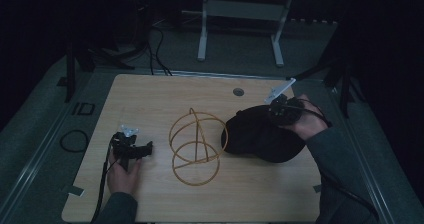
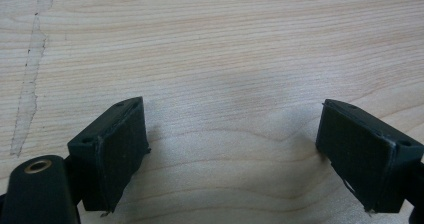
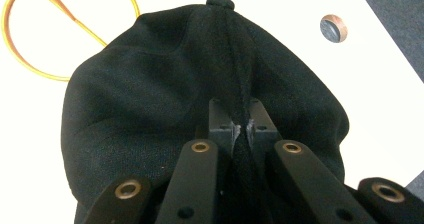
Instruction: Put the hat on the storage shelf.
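A: So what's hard to make out here?

B: High view's really dark. The right gripper sits on the black cap, and black on black, its jaws don't read at all. The cap covers part of the wire stand at its right edge.

A: And the gripper views?

B: In the right gripper view the cap runs off the bottom edge and the stand is cut at the top left. The left gripper's jaw tips are cropped at the bottom.

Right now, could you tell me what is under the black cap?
The black cap lies on the wooden table, its edge beside the gold wire stand. The right gripper pinches its fabric. Anything beneath the crown is covered.
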The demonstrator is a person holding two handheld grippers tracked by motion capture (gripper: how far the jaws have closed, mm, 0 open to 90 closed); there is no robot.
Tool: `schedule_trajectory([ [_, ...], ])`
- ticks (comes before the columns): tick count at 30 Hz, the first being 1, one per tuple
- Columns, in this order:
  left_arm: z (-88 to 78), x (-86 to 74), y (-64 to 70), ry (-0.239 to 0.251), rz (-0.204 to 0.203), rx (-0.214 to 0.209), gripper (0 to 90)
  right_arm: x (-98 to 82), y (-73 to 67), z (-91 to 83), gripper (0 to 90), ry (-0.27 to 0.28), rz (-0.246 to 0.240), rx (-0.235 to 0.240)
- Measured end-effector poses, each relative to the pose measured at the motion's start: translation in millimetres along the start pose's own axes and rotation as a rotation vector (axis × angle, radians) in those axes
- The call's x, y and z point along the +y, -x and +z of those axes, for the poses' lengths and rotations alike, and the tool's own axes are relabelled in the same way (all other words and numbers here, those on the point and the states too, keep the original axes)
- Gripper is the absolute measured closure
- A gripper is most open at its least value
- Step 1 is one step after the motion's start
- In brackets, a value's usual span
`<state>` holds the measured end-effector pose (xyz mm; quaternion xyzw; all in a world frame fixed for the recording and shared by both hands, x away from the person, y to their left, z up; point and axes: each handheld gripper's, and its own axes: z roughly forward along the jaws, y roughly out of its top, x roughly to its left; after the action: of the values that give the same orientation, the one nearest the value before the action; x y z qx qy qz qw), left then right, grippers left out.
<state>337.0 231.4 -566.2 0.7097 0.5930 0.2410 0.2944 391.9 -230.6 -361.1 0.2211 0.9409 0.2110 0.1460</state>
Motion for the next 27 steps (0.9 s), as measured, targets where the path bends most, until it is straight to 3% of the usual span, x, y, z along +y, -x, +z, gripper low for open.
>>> schedule_trajectory([
  [15, -0.2, 0.0, -0.2, -0.002, 0.002, 0.0, 12.6, 16.7, 7.2, -24.8, 85.3, 0.028, -0.008, -0.032],
  [27, -0.2, 0.0, -0.1, -0.002, 0.002, 0.0, 12.6, 22.7, 10.5, -34.8, 85.3, 0.048, -0.008, -0.045],
])
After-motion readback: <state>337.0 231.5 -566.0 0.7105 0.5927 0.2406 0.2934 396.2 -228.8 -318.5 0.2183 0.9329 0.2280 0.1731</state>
